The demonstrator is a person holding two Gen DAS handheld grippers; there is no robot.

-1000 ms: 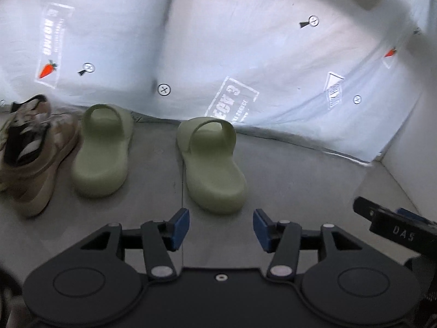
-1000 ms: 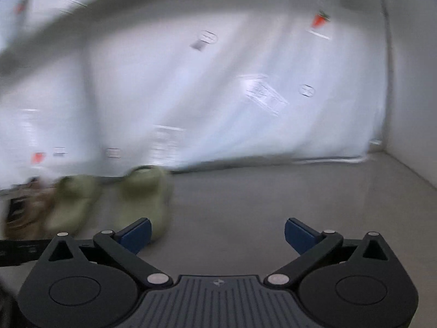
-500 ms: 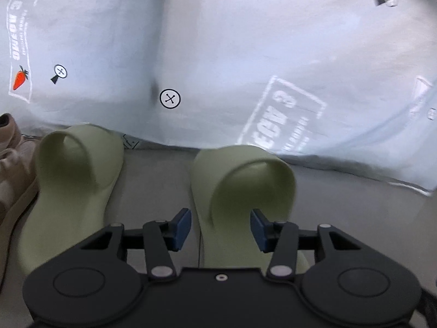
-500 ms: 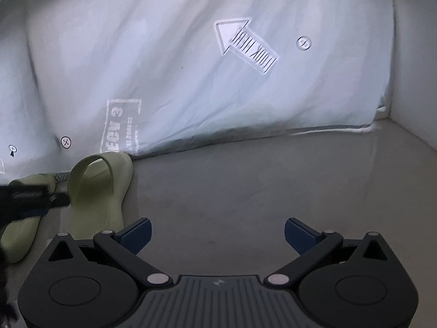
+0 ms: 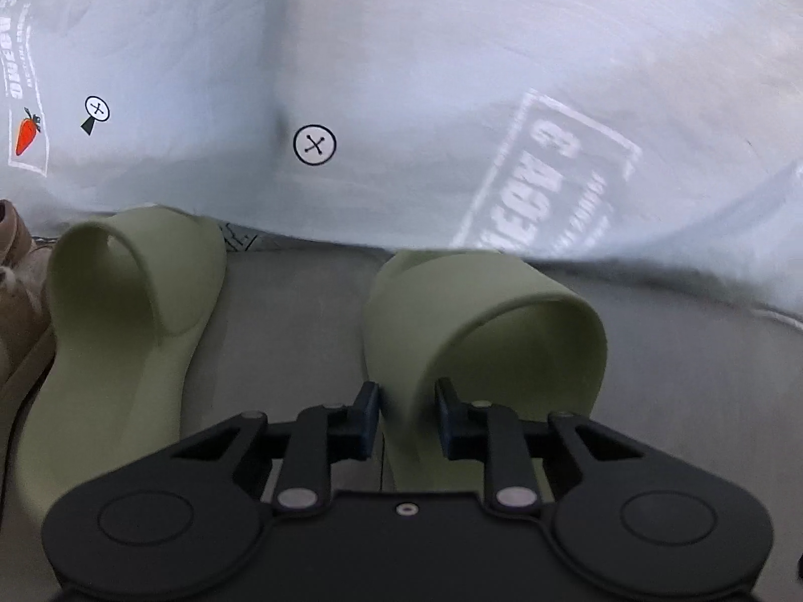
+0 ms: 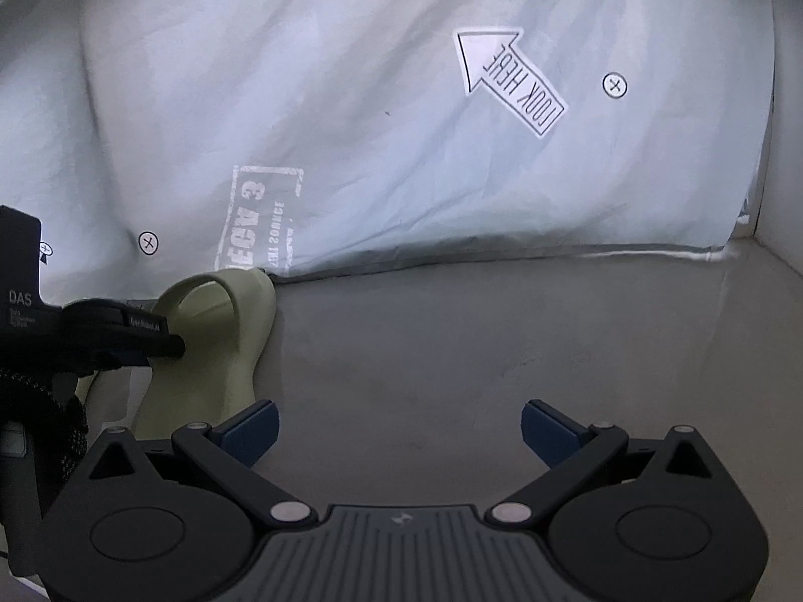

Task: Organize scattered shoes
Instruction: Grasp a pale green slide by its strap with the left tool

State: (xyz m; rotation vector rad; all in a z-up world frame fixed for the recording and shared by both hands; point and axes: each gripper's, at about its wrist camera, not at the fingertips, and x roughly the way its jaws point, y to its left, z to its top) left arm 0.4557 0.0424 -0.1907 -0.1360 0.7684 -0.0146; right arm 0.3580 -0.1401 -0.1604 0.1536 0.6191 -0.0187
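Right green slide (image 5: 482,316): on the grey floor (image 5: 301,311), toe against the white printed sheet (image 5: 426,75); left edge of its strap sits between the closing jaws of the left gripper (image 5: 405,414), pads at the strap. Left green slide (image 5: 125,321): alongside, apart, same heading. Tan shoe (image 5: 15,301): at far left, touching that slide. Right gripper (image 6: 396,434): spread wide, empty, over bare floor beside the right slide.

Bare floor (image 6: 477,351) right of slide (image 6: 221,346); sheet (image 6: 401,150) seemingly blocks behind.
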